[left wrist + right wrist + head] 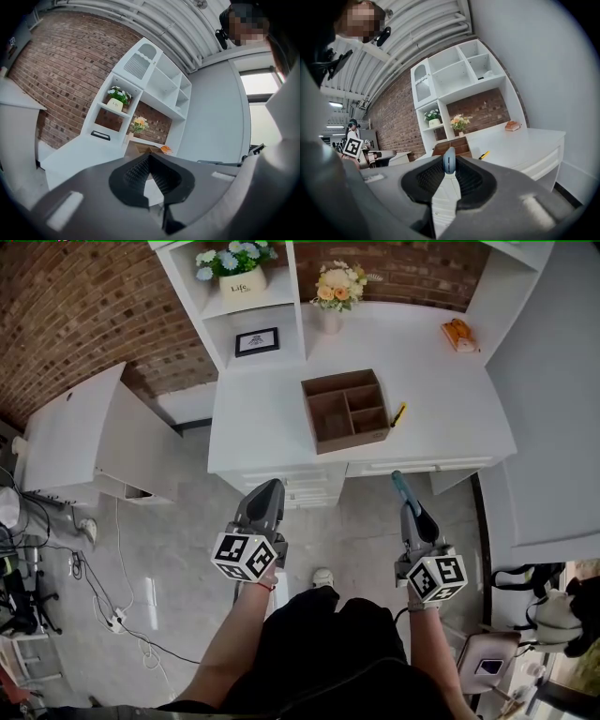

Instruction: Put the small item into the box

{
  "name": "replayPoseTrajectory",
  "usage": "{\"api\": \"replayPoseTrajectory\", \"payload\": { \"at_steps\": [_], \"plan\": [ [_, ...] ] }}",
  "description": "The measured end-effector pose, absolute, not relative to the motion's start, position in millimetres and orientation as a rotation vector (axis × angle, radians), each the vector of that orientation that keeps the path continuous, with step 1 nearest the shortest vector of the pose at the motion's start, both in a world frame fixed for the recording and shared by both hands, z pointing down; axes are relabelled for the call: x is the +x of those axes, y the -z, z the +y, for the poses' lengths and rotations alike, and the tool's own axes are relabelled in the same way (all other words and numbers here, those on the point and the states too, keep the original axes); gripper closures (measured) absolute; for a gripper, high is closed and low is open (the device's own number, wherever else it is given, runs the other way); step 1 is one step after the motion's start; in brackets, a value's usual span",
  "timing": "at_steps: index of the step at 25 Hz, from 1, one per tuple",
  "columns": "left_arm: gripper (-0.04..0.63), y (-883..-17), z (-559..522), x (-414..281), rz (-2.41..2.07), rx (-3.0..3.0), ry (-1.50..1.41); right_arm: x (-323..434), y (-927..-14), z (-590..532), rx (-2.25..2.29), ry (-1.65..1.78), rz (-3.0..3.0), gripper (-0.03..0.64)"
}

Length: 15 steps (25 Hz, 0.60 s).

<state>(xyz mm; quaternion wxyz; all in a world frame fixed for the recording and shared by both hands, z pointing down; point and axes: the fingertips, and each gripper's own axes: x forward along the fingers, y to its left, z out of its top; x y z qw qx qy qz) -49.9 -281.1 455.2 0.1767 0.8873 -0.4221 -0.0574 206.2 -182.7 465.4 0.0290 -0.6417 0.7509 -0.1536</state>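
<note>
Item [449, 161], slim and blue, tight in right hand-held gripper [449, 168]; left hand-held gripper [149, 157] closed.

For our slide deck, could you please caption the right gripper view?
Right gripper clamps a slim blue item, facing the wooden compartment box on the white desk.

Brown box [356, 440], white desk [272, 418], blue small item [449, 161], red-brick wall [66, 324].
</note>
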Motion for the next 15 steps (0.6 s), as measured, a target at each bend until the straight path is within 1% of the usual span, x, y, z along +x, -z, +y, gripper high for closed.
{"api": "replayPoseTrajectory", "payload": {
  "at_steps": [15],
  "plan": [
    [0.595,-468.8,-306.4,-36.5,-1.186,2.493,0.164,217.1,-478.0,-212.8,-1.985,0.503,2.336,0.552]
  ]
}}
